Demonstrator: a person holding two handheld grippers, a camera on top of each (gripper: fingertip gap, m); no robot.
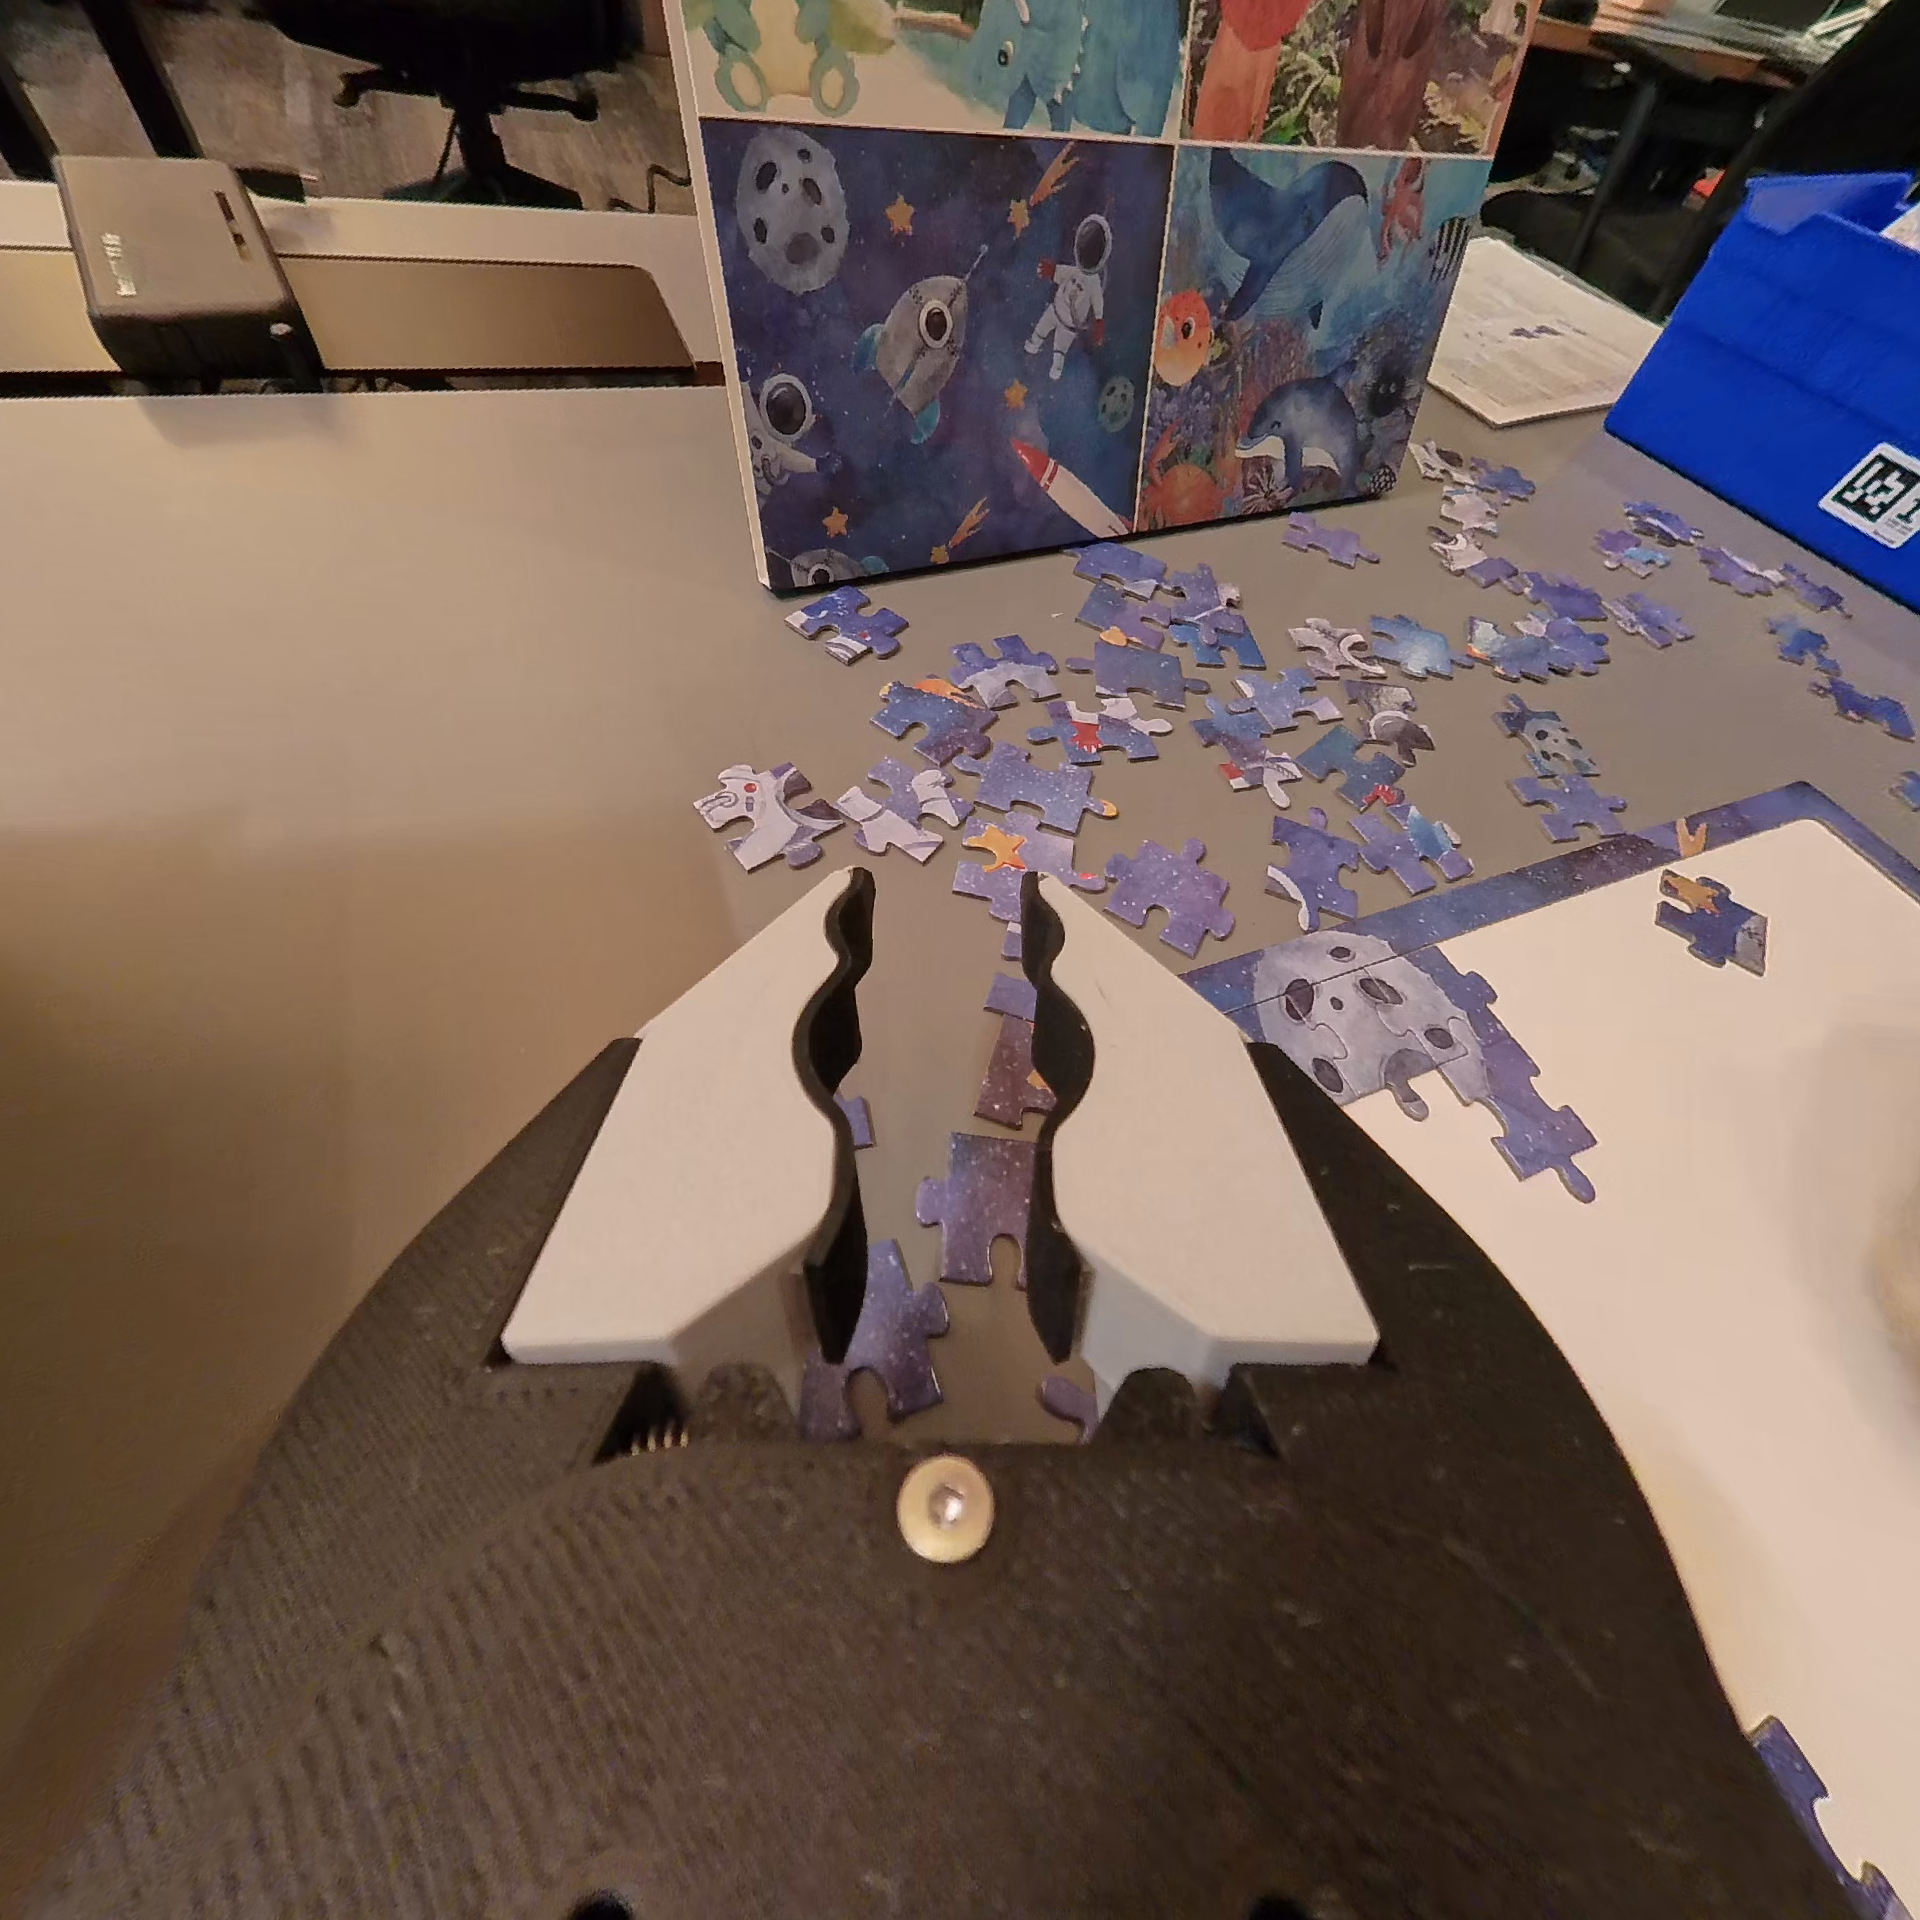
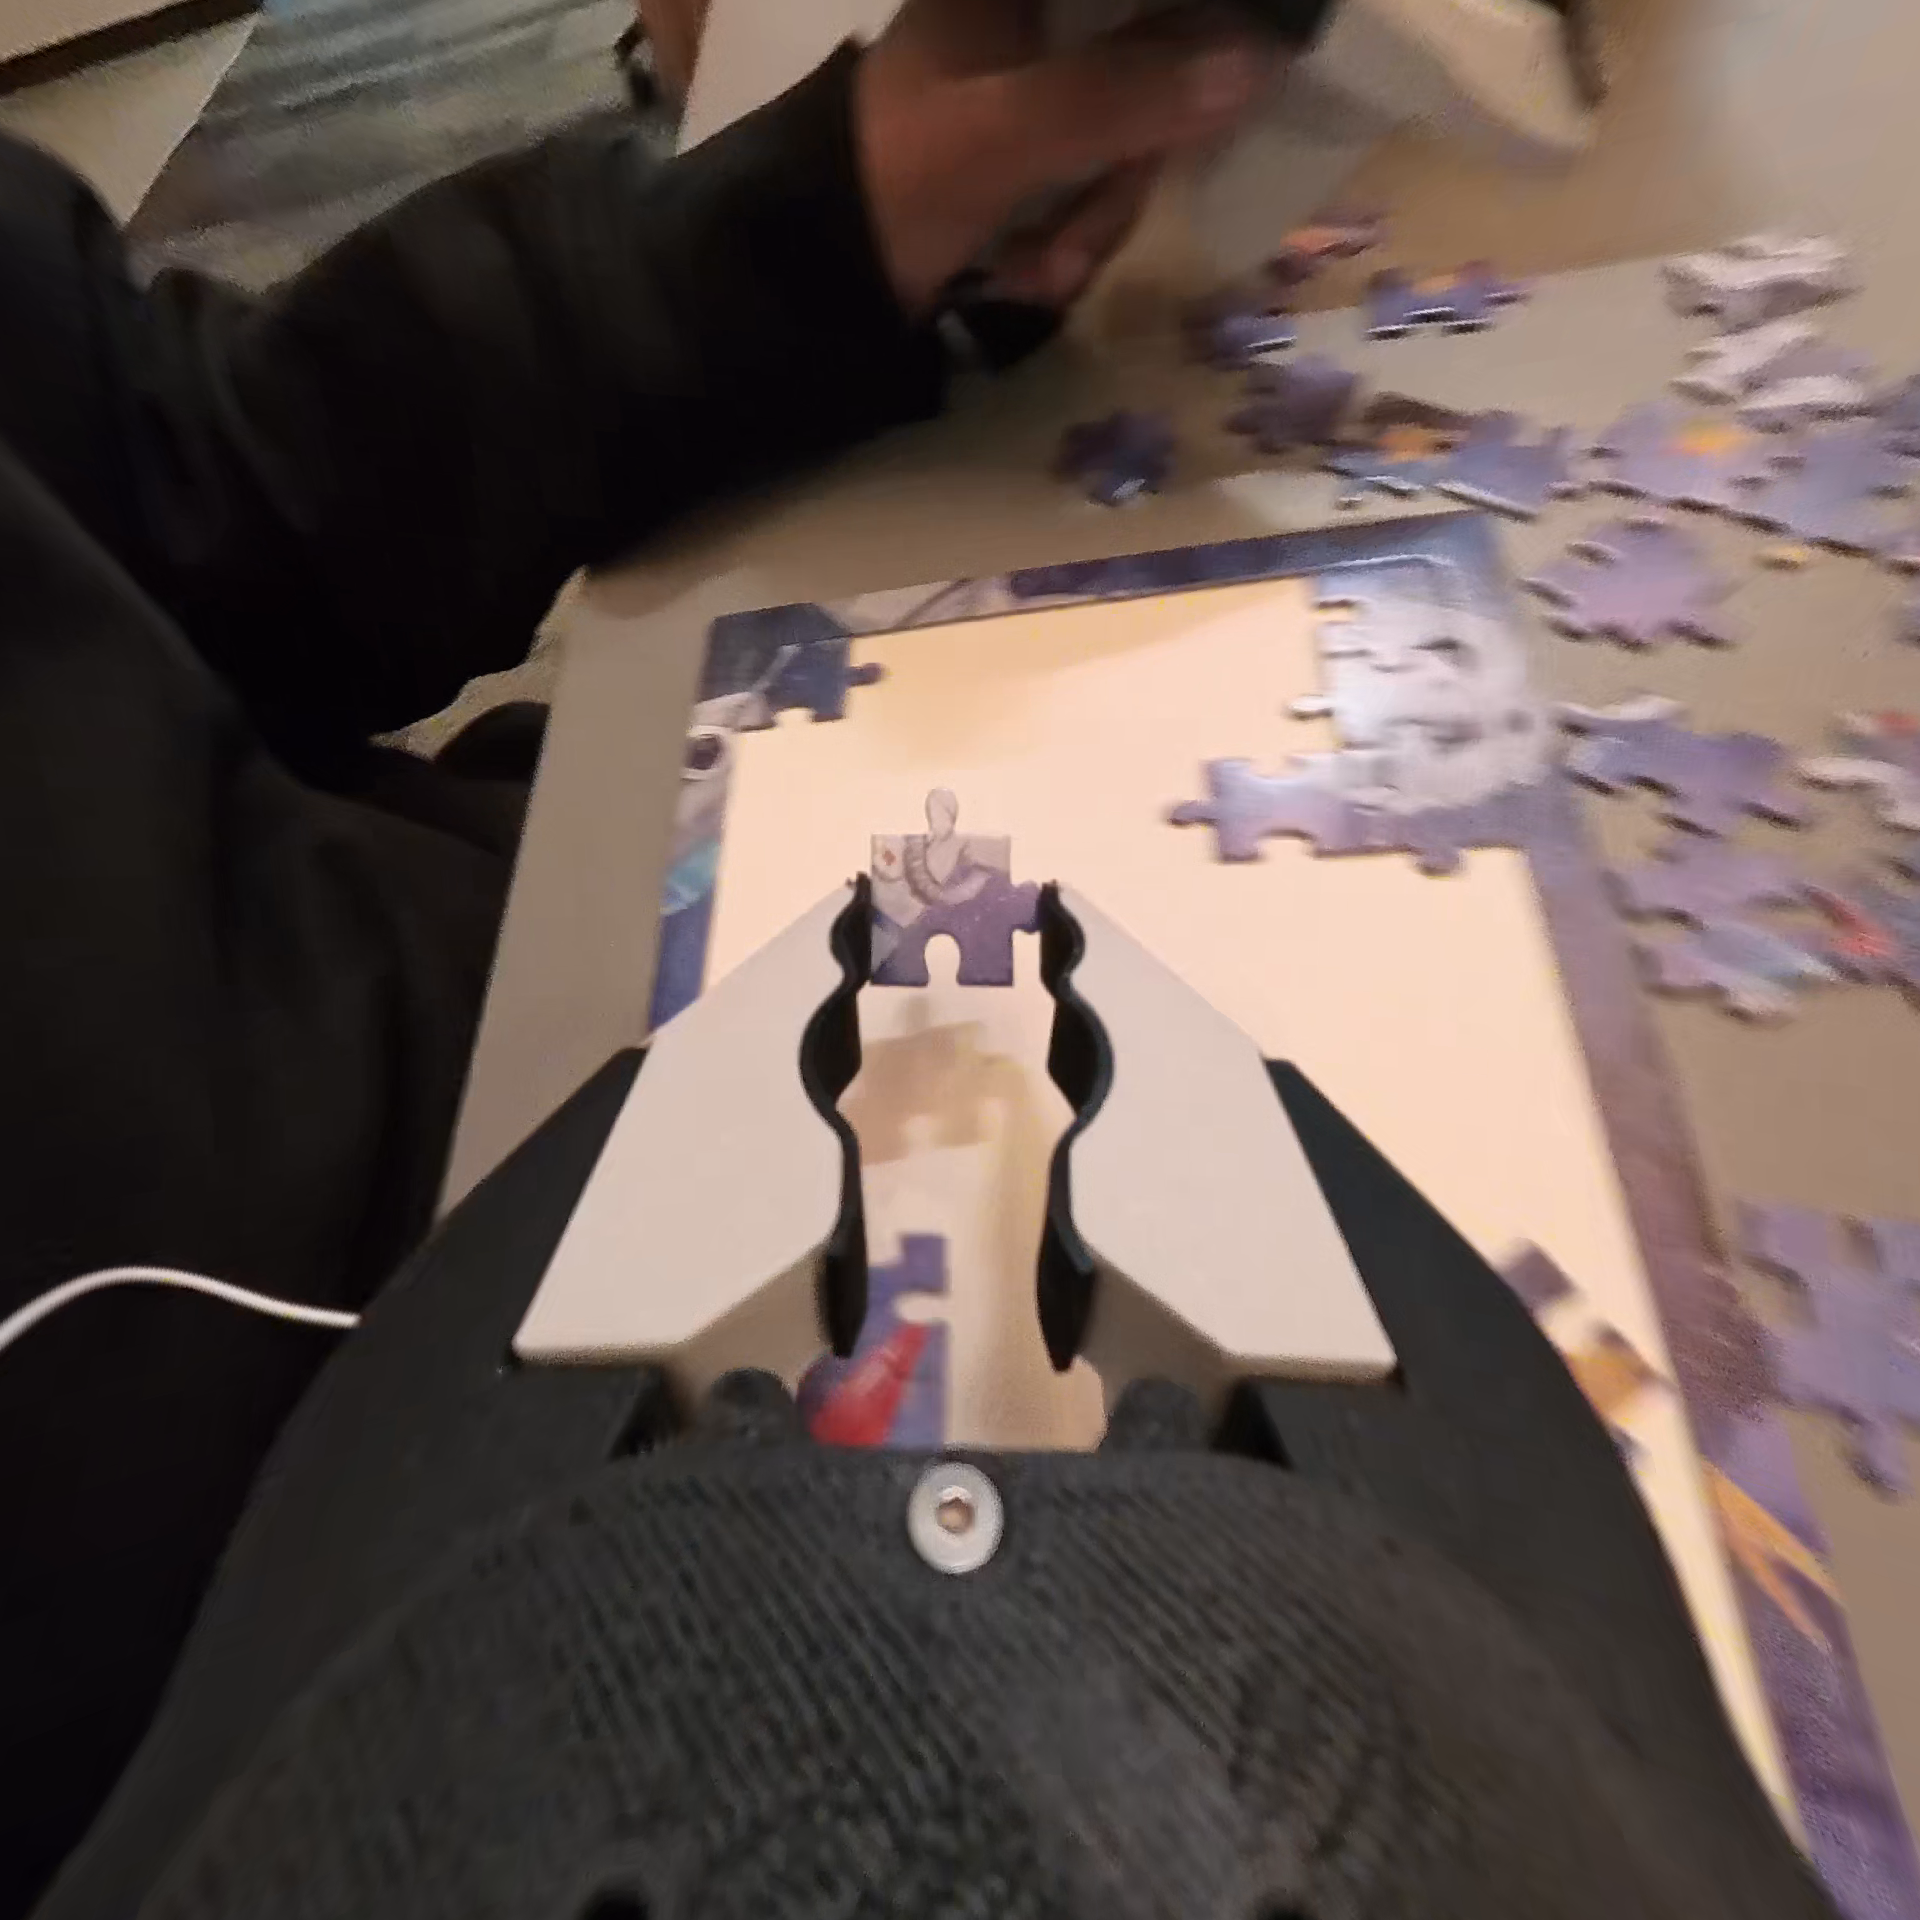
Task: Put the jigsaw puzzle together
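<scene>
My right gripper [image 2: 953, 894] is shut on a puzzle piece [image 2: 945, 914], purple and pale grey, held flat between the fingertips. It hangs a little above the bare cream middle of the puzzle board [image 2: 1143, 987], and its shadow falls on the board below. My left gripper [image 1: 945, 883] is open and holds nothing. It hovers over the grey table [image 1: 416, 727], just left of the board [image 1: 1662, 1143]. Loose purple pieces [image 1: 982, 1205] lie on the table under its fingers, and the star piece [image 1: 1013, 852] lies just past the tips.
Several loose pieces [image 1: 1195, 707] are scattered beyond the left gripper. A joined moon cluster [image 1: 1371, 1029] sits in the board's corner. The picture box [image 1: 1039, 312] stands upright at the back, with a blue bin [image 1: 1787, 353] to its right. A person's dark sleeve [image 2: 416, 416] lies left of the board. The tips of one gripper are about 20 cm away from the tips of the other.
</scene>
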